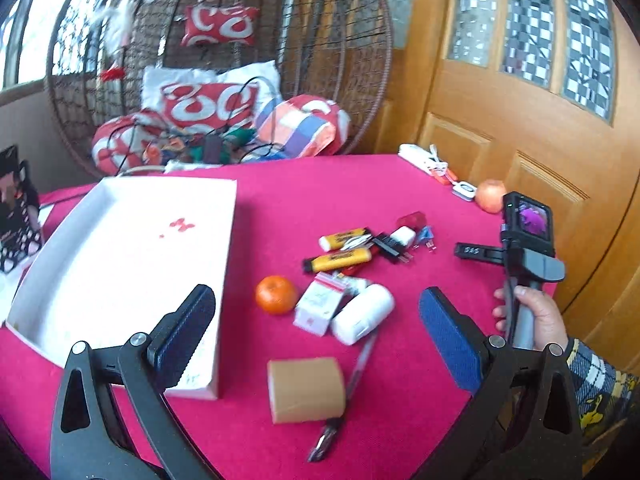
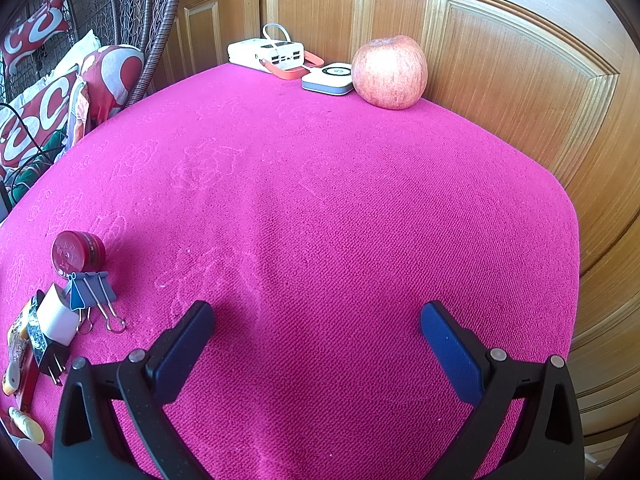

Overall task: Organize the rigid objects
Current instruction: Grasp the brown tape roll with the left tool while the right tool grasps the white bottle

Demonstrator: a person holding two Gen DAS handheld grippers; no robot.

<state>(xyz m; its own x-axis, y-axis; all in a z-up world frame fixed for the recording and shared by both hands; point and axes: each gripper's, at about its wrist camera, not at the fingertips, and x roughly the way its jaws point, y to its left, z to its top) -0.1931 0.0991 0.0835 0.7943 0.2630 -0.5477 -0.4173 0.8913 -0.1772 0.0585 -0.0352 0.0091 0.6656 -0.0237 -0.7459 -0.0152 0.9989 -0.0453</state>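
Both tools are spread wide and hold nothing. The left gripper [image 1: 316, 328] hangs above a tan block [image 1: 306, 390] and a pen [image 1: 348, 396] on the pink tablecloth [image 1: 320, 184], the white tray [image 1: 120, 260] just to its left. Beyond lie an orange [image 1: 276, 294], a white bottle [image 1: 362, 318], yellow tubes [image 1: 340, 260] and a plug [image 1: 402, 236]. The right gripper [image 2: 318, 340] hovers over bare cloth, binder clips [image 2: 94, 292] and a red tin [image 2: 78, 254] to its left, an apple [image 2: 390, 72] and power bank [image 2: 266, 54] at the far edge
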